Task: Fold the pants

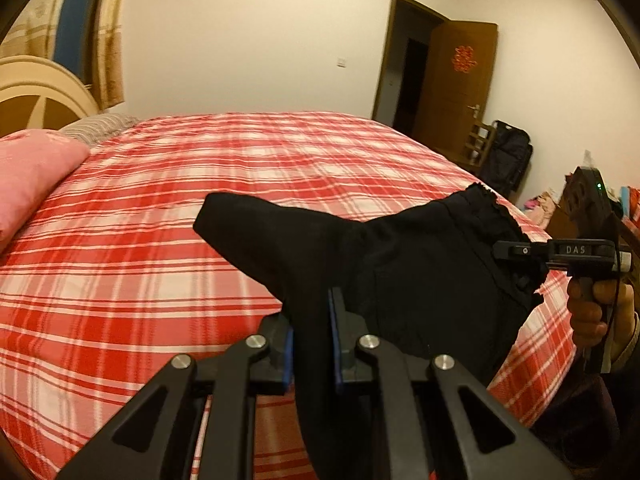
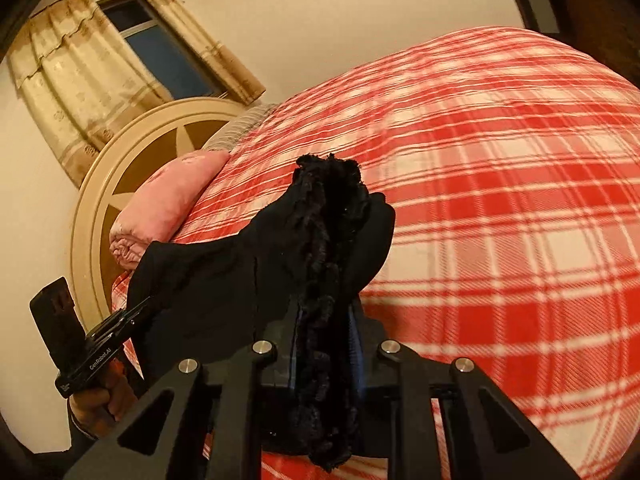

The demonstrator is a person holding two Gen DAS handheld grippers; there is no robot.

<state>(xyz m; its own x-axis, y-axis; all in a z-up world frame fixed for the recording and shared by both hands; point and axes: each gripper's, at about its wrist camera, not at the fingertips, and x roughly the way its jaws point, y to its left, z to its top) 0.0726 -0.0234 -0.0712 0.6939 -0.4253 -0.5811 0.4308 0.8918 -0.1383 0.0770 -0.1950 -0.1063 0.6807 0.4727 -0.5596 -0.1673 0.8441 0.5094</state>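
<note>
Black pants [image 1: 420,272] hang in the air above a bed with a red and white plaid cover [image 1: 180,208], stretched between both grippers. My left gripper [image 1: 310,320] is shut on a fold of the dark cloth, which drapes down between its blue-padded fingers [image 1: 335,344]. In the left wrist view the right gripper [image 1: 512,251] bites the ruffled waistband from the right. In the right wrist view my right gripper [image 2: 326,320] is shut on the frilly waistband [image 2: 326,240], and the pants [image 2: 224,280] run left to the left gripper [image 2: 138,314].
A pink pillow [image 1: 32,176] and a striped one lie by the round headboard [image 2: 120,184] on the left. An open wooden door [image 1: 456,80], a chair and a black bag [image 1: 508,156] stand past the bed's far right corner. A hand [image 1: 588,308] holds the right gripper's handle.
</note>
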